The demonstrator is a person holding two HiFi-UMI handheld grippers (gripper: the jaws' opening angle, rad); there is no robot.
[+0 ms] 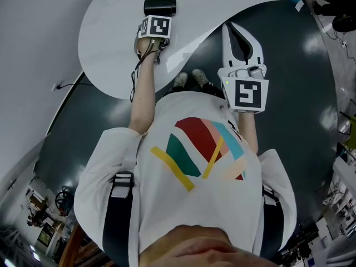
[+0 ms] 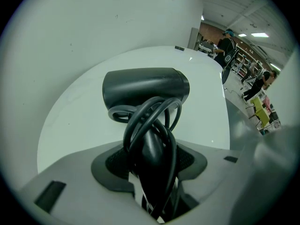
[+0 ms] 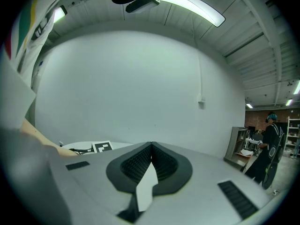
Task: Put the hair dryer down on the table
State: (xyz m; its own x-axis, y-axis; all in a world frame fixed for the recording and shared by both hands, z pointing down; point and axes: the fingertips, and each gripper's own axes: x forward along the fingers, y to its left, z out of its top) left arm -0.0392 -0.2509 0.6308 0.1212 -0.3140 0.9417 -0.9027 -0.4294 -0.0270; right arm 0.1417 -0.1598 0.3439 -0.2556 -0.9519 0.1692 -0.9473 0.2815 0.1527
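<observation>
Glossy white table [image 2: 70,125] — matte black hair dryer [image 2: 145,90] clamped in left tongs [image 2: 152,165], right tongs [image 3: 150,146] together

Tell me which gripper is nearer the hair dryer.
Left. The left gripper grips the hair dryer over the table; the right gripper, shut and empty, is off to the side.

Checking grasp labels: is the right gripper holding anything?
No, on the right gripper the fingers meet at the tips and no object sits between them.

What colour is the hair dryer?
The hair dryer is black; the left gripper view shows it best.
</observation>
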